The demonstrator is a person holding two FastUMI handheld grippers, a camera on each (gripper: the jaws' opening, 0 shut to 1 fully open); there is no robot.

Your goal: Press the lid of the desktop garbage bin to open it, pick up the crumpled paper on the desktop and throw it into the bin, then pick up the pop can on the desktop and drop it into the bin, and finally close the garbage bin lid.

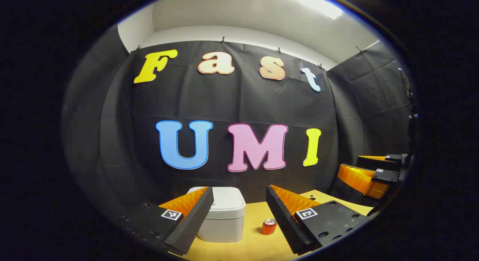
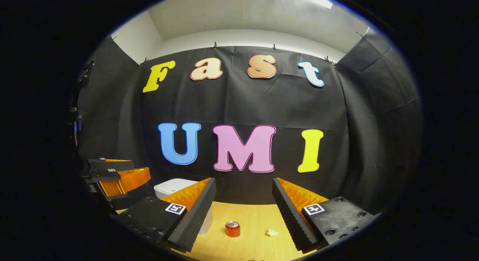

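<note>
A white desktop bin (image 1: 224, 214) stands on the wooden desk (image 1: 258, 242) with its lid down. The red pop can (image 1: 268, 227) stands upright just right of it. My left gripper (image 1: 239, 192) hovers open above and in front of the bin, nothing between its fingers. In the right gripper view, the bin (image 2: 170, 187) is partly hidden behind my right gripper's left finger, the can (image 2: 232, 229) stands mid-desk, and the small crumpled paper (image 2: 271, 233) lies to its right. My right gripper (image 2: 243, 184) is open and holds nothing.
The other gripper (image 1: 370, 175) shows at the right edge of the left gripper view, and at the left edge (image 2: 116, 175) of the right gripper view. Black cloth walls close the desk at the back and sides.
</note>
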